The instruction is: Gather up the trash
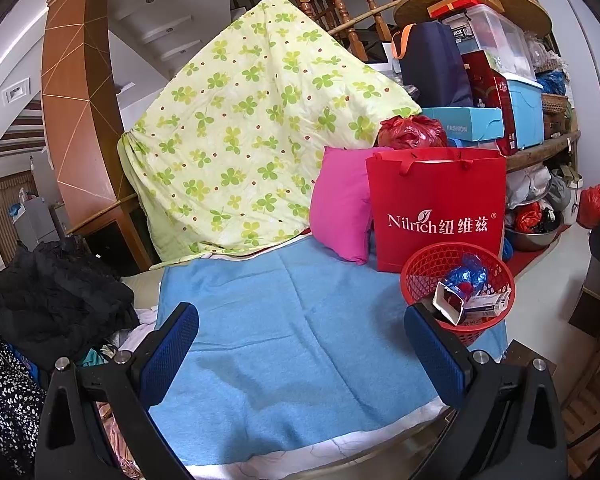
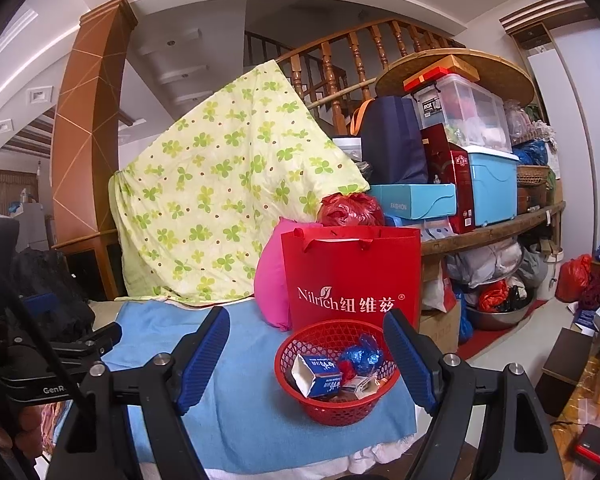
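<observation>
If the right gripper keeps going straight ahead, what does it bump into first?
Probably the red basket of trash: it sits right between the open right gripper fingers, just ahead. The red bag stands behind it. Depth is hard to judge.

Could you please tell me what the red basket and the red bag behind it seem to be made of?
Basket: likely moulded plastic, glossy, with an open lattice wall. Bag: probably matte coated paper, given its flat stiff faces, sharp edges and cord handles.
</observation>
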{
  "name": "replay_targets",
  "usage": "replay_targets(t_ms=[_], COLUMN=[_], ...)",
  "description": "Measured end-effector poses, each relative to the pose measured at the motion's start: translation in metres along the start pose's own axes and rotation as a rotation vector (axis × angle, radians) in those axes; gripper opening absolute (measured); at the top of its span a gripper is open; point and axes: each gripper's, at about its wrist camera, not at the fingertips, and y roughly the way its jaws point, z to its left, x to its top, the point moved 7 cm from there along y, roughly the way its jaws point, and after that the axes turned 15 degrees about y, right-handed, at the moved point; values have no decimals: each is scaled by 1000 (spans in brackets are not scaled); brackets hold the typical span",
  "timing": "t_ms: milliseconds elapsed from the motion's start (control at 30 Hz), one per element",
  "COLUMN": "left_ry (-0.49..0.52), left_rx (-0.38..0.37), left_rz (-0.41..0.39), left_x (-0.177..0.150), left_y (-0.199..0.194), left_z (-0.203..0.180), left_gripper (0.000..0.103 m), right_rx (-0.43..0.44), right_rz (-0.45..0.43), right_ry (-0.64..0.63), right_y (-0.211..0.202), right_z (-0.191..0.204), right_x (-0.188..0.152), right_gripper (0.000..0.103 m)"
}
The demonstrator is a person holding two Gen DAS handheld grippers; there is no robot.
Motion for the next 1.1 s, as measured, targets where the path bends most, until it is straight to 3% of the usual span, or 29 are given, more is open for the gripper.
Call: replay_targets(t_ms=[1100], left_ry=[3], left_rx=[6], left_rz=[0], left_x=[-6], left_y=[-3], left_z=[4], left_gripper=[102], right_rx=[-14], right_rz=[15], right_ry=[4], right_y=[5], right_z=[-6], right_x=[-8], right_gripper=[82])
